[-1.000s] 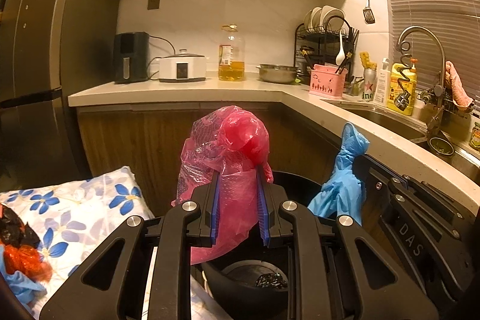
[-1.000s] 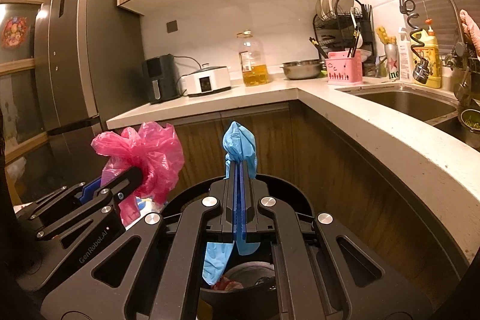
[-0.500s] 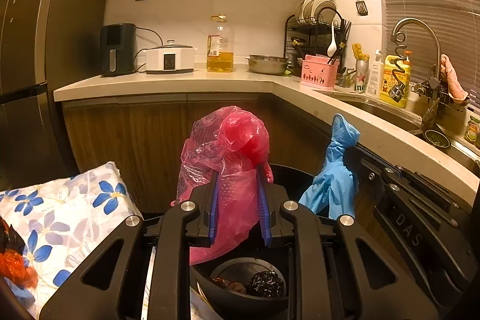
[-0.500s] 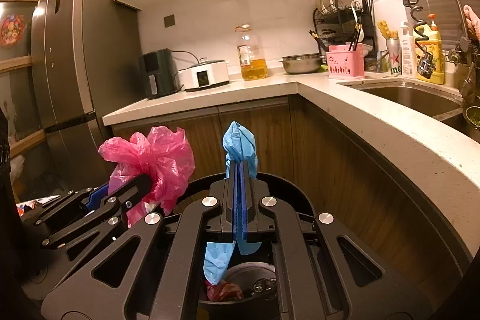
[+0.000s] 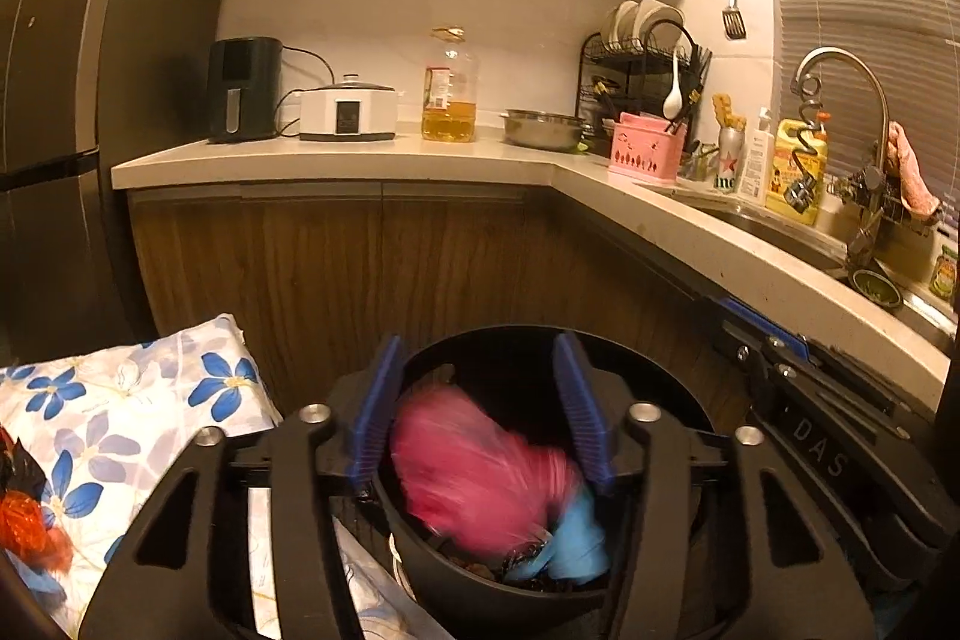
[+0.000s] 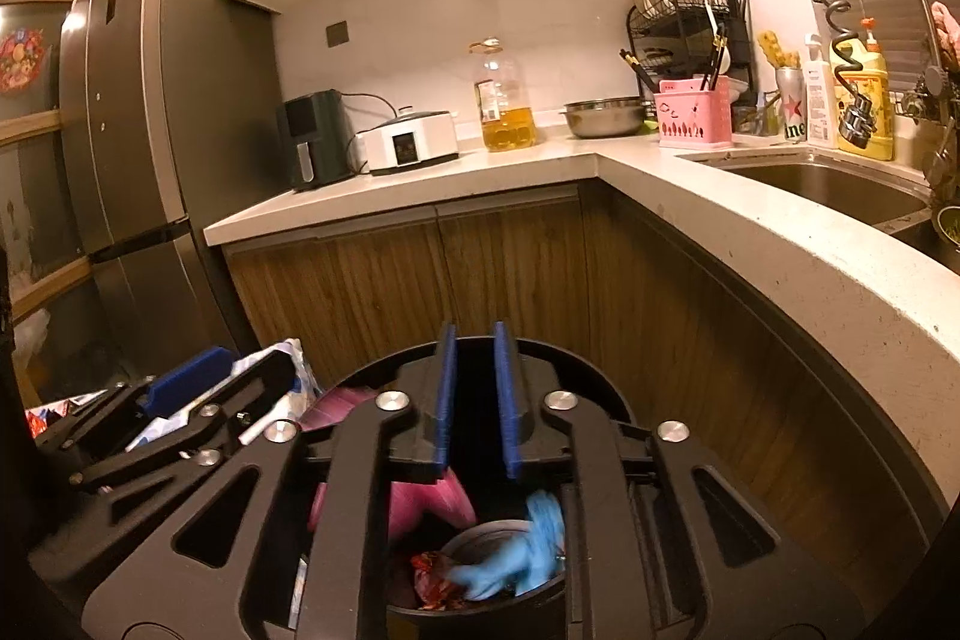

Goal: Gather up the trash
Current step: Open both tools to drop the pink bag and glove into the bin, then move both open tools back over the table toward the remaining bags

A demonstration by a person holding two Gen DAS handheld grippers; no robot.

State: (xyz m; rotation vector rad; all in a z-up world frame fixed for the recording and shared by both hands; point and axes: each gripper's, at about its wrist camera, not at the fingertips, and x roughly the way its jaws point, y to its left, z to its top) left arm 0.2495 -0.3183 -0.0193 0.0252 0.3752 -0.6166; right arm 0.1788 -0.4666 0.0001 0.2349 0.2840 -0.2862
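Note:
My left gripper [image 5: 480, 400] is open and empty above a round black bin [image 5: 660, 382]. A pink plastic bag [image 5: 474, 484], blurred by motion, lies in the bin's mouth below the fingers, with a blue glove [image 5: 576, 538] beside it. My right gripper [image 6: 477, 394] is open with a narrow gap and empty over the same bin [image 6: 594, 388]. In the right wrist view the pink bag [image 6: 420, 502] and the blue glove [image 6: 528, 544] are inside the bin on other trash. The left gripper [image 6: 198, 388] shows at the left of that view.
A blue-flowered cloth [image 5: 120, 400] lies left of the bin with orange and black trash [image 5: 24, 514] on it. The wooden cabinets and L-shaped counter [image 5: 360, 160] stand behind, the sink [image 6: 828, 184] to the right, the fridge [image 6: 132, 160] to the left.
Both grippers opened. The pink bag dropped out of the left one and the blue glove out of the right one, into the bin.

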